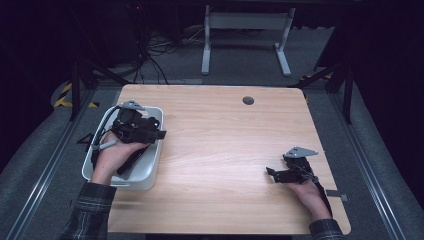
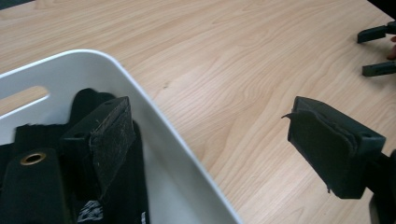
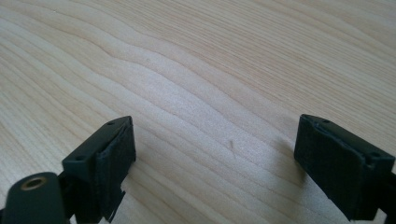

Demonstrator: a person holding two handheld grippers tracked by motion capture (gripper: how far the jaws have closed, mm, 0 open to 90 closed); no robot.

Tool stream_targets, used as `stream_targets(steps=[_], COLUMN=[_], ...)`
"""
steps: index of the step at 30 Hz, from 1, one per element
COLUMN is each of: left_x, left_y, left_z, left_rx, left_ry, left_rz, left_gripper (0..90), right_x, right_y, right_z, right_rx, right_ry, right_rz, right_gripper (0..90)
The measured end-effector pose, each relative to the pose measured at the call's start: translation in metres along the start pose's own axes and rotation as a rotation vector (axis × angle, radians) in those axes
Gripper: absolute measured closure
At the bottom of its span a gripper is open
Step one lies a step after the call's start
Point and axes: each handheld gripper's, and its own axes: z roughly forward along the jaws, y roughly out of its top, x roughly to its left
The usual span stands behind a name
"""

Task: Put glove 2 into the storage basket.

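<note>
On the big wooden tabletop (image 1: 220,150), a white bin (image 1: 150,170) near the left edge has a black thing (image 2: 28,186) inside, not yet taken out, with the left tongs (image 1: 152,131) wide open over it, holding nothing, and the right tongs (image 1: 272,173) open and empty near the right edge.

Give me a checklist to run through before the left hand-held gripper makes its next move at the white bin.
1. Left hand-held gripper open, nothing between its pads: ok.
2. Its stance at the white bin: one jaw inside, one outside, straddling the wall: not ok for reaching in.
3. Black item in the bin in sight: ok, but what it is: cannot tell.
4. Bin resting flat on the wooden table: ok.
5. Right hand-held gripper open, empty, over bare wood well away from the bin: ok.
6. Table between bin and right gripper free for a drop-off: ok.
</note>
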Motion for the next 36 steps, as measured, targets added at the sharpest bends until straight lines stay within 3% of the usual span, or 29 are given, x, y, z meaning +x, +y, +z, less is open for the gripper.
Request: stream_targets(steps=[13,26,33,36], left_x=[-0.046,-0.096,-0.111,-0.114], left_y=[-0.006,-0.028,-0.043,-0.052], left_z=[0.046,0.095,0.117,0.126], left_rx=[0.018,0.012,0.024,0.027], left_ry=[-0.095,-0.157,-0.142,-0.109], left_rz=[0.062,0.108,0.143,0.171], left_gripper=[15.3,15.5,15.6,15.6], right_x=[0.001,0.001,0.001,0.001], right_y=[0.0,0.0,0.0,0.0], right_z=[0.0,0.0,0.0,0.0], right_rx=[0.0,-0.001,0.0,0.0], right_ry=[0.003,0.006,0.008,0.008], right_rz=[-0.002,-0.005,-0.008,-0.009], right_gripper=[13.1,13.1,13.1,13.0])
